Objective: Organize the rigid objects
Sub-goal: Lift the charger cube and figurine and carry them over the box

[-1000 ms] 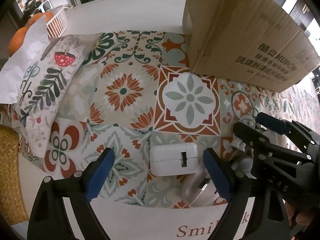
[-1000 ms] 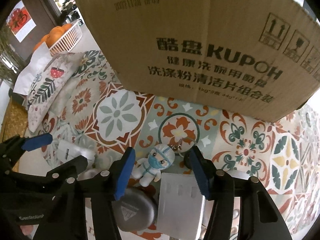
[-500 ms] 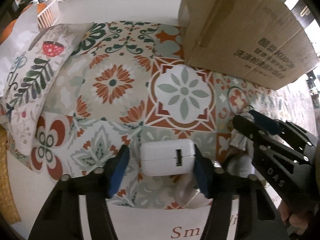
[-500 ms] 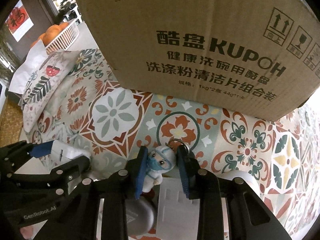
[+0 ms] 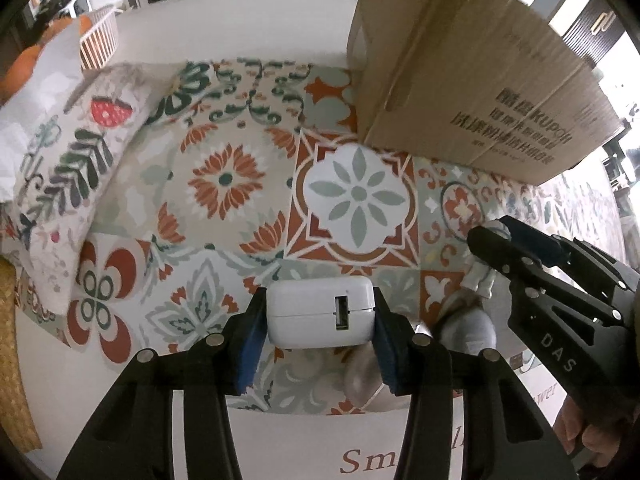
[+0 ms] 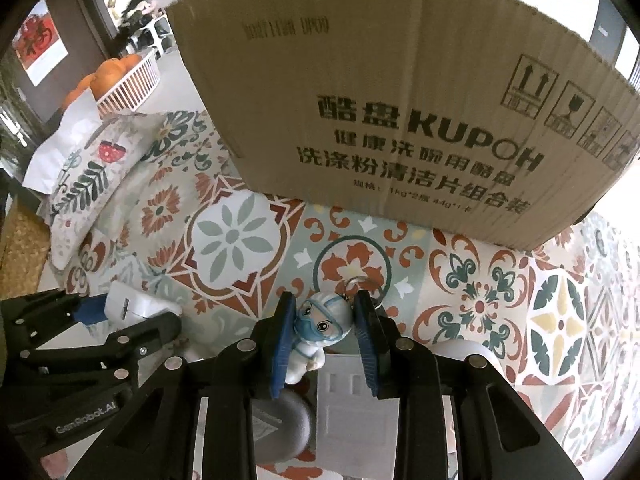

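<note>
A white USB charger block (image 5: 322, 312) sits between the blue pads of my left gripper (image 5: 320, 316), which is shut on its two sides just above the patterned cloth. In the right wrist view the same charger (image 6: 128, 304) shows at the left. My right gripper (image 6: 325, 322) is shut on a small white keychain figurine with a blue mask (image 6: 320, 330), pads pressing its head; its key ring (image 6: 362, 286) pokes out ahead. From the left wrist view, the right gripper (image 5: 490, 246) and the figurine (image 5: 478, 276) appear at right.
A large brown cardboard box (image 6: 400, 120) stands just behind both grippers. A grey oval case (image 6: 280, 428) and a flat white packet (image 6: 352, 412) lie under the right gripper. A floral pillow (image 5: 68, 168) and a white basket of oranges (image 6: 128, 80) sit far left.
Both grippers have shut: the left one on the white charger, the right one on the figurine's head. Neither hand has shifted much.
</note>
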`<state>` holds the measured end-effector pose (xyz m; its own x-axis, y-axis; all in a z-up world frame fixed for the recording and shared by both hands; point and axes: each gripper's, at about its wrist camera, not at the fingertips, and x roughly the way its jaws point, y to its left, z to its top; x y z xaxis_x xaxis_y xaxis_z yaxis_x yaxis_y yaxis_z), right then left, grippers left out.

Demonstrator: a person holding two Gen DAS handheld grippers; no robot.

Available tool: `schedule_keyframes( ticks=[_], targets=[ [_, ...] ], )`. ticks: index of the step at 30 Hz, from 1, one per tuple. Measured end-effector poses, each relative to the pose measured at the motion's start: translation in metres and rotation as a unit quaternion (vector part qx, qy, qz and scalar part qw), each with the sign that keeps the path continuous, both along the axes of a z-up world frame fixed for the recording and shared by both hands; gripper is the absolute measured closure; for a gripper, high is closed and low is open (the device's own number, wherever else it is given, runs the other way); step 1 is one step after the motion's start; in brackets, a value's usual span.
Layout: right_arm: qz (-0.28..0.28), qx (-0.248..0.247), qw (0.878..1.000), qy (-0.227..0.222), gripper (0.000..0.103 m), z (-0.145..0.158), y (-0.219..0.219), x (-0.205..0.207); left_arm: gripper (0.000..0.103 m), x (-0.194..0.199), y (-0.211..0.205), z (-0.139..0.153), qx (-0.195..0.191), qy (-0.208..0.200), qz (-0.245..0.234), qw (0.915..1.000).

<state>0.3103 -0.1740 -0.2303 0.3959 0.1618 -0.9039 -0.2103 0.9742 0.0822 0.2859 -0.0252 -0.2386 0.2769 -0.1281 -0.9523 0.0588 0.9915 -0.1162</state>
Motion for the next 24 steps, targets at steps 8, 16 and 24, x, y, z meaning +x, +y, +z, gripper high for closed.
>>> schedule_keyframes(
  ticks=[8, 16, 24],
  targets=[
    [-0.007, 0.013, 1.0, -0.025, 0.072, 0.03, -0.011, -0.007, 0.056, 0.001, -0.01, 0.033, 0.0, -0.036, -0.004, 0.9993],
    [-0.014, 0.016, 0.998, -0.055, 0.072, 0.059, -0.018, -0.014, 0.056, -0.006, -0.014, 0.056, -0.003, -0.066, -0.012, 0.9977],
    [-0.028, 0.02, 0.996, -0.084, 0.072, 0.086, -0.023, -0.022, 0.056, -0.012, -0.021, 0.09, -0.002, -0.109, -0.023, 0.9938]
  ],
)
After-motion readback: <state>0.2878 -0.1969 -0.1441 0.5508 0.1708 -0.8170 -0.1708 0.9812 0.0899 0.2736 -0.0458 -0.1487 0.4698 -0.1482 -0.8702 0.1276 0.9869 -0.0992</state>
